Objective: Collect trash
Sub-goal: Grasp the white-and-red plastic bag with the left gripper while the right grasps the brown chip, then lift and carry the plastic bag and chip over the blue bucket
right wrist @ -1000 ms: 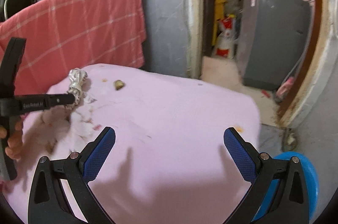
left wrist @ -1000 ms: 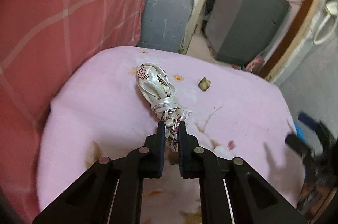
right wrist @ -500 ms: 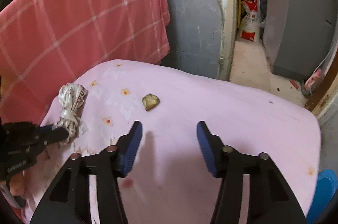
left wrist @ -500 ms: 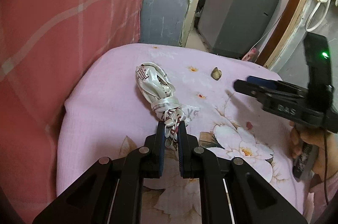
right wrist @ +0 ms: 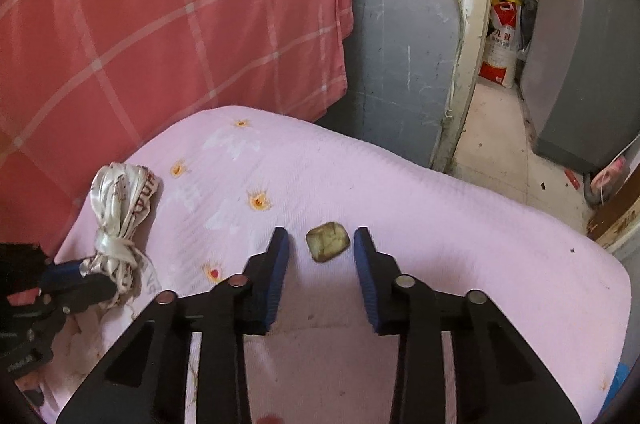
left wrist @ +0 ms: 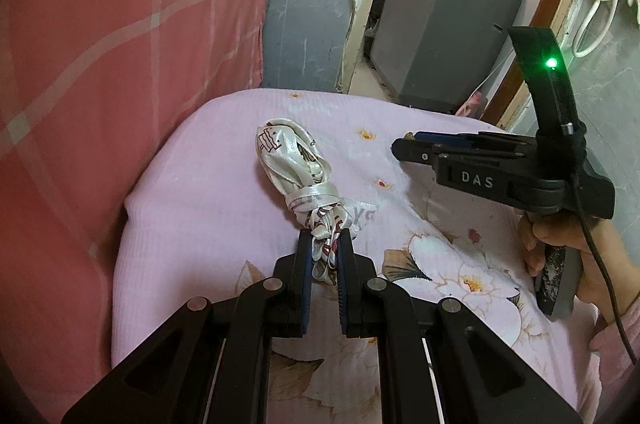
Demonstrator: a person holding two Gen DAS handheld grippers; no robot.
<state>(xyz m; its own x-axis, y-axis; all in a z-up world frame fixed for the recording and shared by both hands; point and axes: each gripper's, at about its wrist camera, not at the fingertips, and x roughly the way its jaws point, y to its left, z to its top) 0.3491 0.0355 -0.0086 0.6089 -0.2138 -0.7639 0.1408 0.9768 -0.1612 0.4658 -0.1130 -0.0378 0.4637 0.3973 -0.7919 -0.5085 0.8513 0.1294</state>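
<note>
On the pink floral-print cloth [right wrist: 440,208] covering the table, two pieces of trash are in play.

Change since a second ago: the right gripper [right wrist: 322,246] has swung in over the cloth from well to the right and dropped toward a small, flat, olive-yellow, rounded-square scrap [right wrist: 328,241]. Its jaws, then spread wide, are closing now. The scrap lies between the blue ribbed pads [right wrist: 276,264], but a clear gap shows on each side, so there is no contact yet. The left gripper [left wrist: 324,252] is unchanged: clamped shut on the knotted lower end of a crumpled white satin ribbon bundle with dark red print [left wrist: 296,160], whose looped end rests on the cloth farther away, near the left edge.

Meaning for the task: one item is secured and the second is about to be pinched. Judgement: the grasp step for the scrap is almost complete, and both items then need carrying to a bin, which I cannot identify in either view.

Materials: the ribbon is glossy, limp and creased, and will likely dangle when lifted. The scrap looks thin, smooth and slightly translucent, lying flat, so the pads may slide over it. The cloth is soft, finely ribbed and stained nearer the camera. A red checked fabric [right wrist: 160,24] hangs behind, far left.
</note>
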